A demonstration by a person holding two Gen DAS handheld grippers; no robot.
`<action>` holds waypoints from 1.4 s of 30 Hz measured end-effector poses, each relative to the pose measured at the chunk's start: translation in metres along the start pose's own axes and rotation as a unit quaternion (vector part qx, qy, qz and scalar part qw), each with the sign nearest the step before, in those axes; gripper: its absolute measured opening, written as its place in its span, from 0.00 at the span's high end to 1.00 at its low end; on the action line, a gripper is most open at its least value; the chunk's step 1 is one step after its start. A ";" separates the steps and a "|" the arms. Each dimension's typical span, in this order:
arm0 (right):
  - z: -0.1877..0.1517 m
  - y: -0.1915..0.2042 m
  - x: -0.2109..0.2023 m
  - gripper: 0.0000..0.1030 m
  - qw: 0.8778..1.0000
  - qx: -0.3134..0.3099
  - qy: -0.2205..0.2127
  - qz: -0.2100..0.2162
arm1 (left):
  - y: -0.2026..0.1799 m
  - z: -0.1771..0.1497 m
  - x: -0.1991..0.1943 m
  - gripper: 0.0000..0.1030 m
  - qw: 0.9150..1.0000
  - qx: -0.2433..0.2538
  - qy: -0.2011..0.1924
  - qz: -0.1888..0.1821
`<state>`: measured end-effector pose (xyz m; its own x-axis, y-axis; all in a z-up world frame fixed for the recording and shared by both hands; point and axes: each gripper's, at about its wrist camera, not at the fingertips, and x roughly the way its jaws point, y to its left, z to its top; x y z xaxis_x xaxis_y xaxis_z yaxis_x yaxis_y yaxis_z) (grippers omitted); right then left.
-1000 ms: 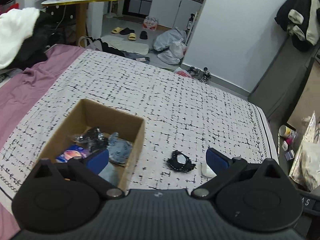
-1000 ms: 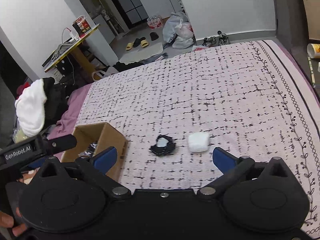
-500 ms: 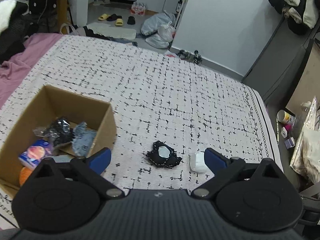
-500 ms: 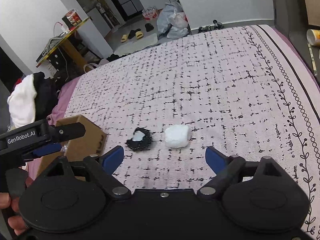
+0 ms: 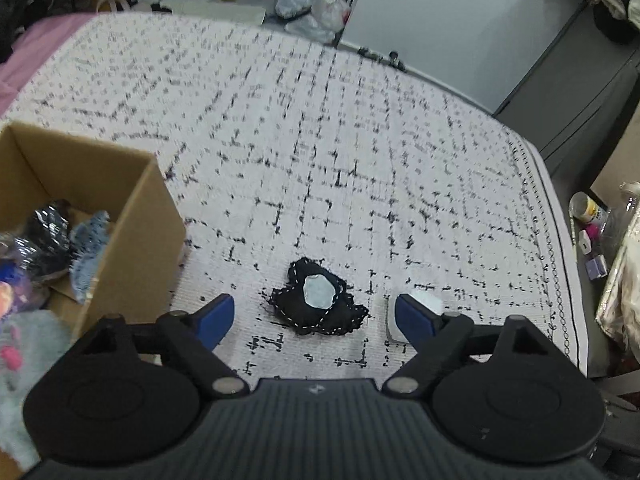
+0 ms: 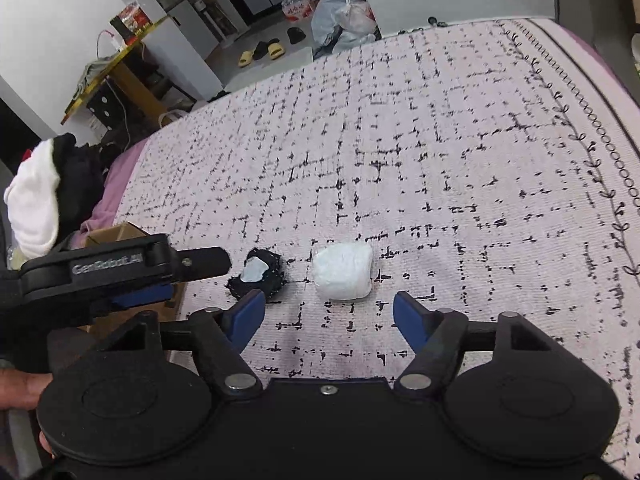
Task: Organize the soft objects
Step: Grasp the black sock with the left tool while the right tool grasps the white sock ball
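Observation:
A black stitched pouch with a pale patch (image 5: pixel 319 303) lies on the patterned bedspread, just ahead of my left gripper (image 5: pixel 315 317). Its jaws are closing with the pouch in line between them, untouched. A white soft bundle (image 6: pixel 343 271) lies to the pouch's right; its edge (image 5: pixel 428 302) peeks past my left gripper's right finger. My right gripper (image 6: pixel 329 319) hovers just short of the bundle, jaws closing, nothing pressed between them. In the right wrist view the pouch (image 6: pixel 258 274) lies beside the left gripper (image 6: pixel 120 276).
An open cardboard box (image 5: pixel 132 216) with several soft items stands on the bed at the left. The bedspread (image 6: pixel 440 160) stretches far ahead. Small bottles and jars (image 5: pixel 588 216) sit past the bed's right edge. A hand (image 6: pixel 20 392) shows at the lower left.
Both grippers have dropped toward the bed and come closer to the pouch and the bundle, and their jaws have narrowed. The left gripper has swung right, away from the box.

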<state>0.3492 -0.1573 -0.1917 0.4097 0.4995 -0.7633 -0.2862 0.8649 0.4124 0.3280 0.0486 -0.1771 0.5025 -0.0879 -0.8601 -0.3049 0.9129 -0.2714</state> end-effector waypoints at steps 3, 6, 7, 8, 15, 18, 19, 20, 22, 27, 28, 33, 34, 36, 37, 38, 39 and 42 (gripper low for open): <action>0.001 0.000 0.009 0.35 1.000 -0.007 0.005 -0.005 | 0.000 0.002 0.015 0.19 1.000 -0.003 0.016 -0.003; 0.003 0.000 0.017 0.36 1.000 -0.006 0.007 -0.005 | -0.001 0.004 0.026 0.20 1.000 -0.003 0.027 -0.004; 0.004 0.001 0.019 0.36 1.000 -0.007 0.006 -0.004 | -0.002 0.005 0.030 0.20 1.000 -0.002 0.031 -0.004; 0.005 0.001 0.022 0.37 1.000 -0.009 0.006 -0.004 | -0.003 0.005 0.034 0.21 0.999 -0.001 0.034 -0.004; 0.006 0.008 0.045 0.49 0.999 -0.036 0.025 -0.025 | -0.001 0.005 0.055 0.36 0.998 -0.015 0.056 0.006; 0.004 0.009 0.055 0.65 0.997 -0.045 0.038 -0.044 | -0.003 0.005 0.057 0.54 0.998 -0.007 0.053 0.017; 0.003 0.008 0.056 0.65 0.997 -0.043 0.039 -0.049 | -0.003 0.005 0.057 0.59 0.998 -0.005 0.051 0.020; 0.002 0.007 0.055 0.66 0.997 -0.041 0.037 -0.049 | -0.002 0.005 0.056 0.67 0.999 -0.007 0.050 0.022; 0.000 0.007 0.051 0.67 0.998 -0.040 0.031 -0.045 | 0.000 0.005 0.052 0.73 0.999 -0.014 0.048 0.014; -0.001 0.010 0.038 0.91 0.998 -0.039 0.025 -0.045 | 0.001 0.003 0.034 0.75 0.999 -0.005 0.032 0.005; -0.002 0.010 0.036 0.91 0.998 -0.039 0.024 -0.046 | 0.001 0.002 0.032 0.75 1.000 -0.007 0.030 0.003; -0.001 0.016 0.037 0.53 0.997 -0.051 0.025 -0.056 | 0.004 0.002 0.016 0.76 1.000 -0.013 0.013 -0.004; 0.000 0.018 0.037 0.40 0.997 -0.051 0.020 -0.061 | 0.004 0.002 0.012 0.76 1.000 -0.013 0.009 -0.005; 0.000 0.021 0.038 0.28 0.996 -0.060 0.001 -0.068 | 0.006 0.002 0.004 0.76 1.000 -0.012 0.002 -0.002; 0.002 0.023 0.040 0.28 0.995 -0.066 0.002 -0.069 | 0.008 0.003 0.000 0.76 1.000 -0.012 -0.001 0.000; 0.003 0.024 0.045 0.28 0.995 -0.072 0.007 -0.070 | 0.010 0.003 -0.004 0.76 1.000 -0.015 -0.003 0.002; 0.004 0.026 0.048 0.28 0.994 -0.077 0.010 -0.072 | 0.012 0.003 -0.007 0.76 1.000 -0.018 -0.004 0.004; 0.007 0.031 0.060 0.28 0.992 -0.099 0.013 -0.082 | 0.016 0.003 -0.016 0.76 1.000 -0.018 -0.009 0.007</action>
<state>0.3711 -0.1006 -0.2213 0.4437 0.3496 -0.8251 -0.3833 0.9063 0.1779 0.3177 0.0654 -0.1666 0.5129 -0.0685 -0.8557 -0.3398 0.8992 -0.2756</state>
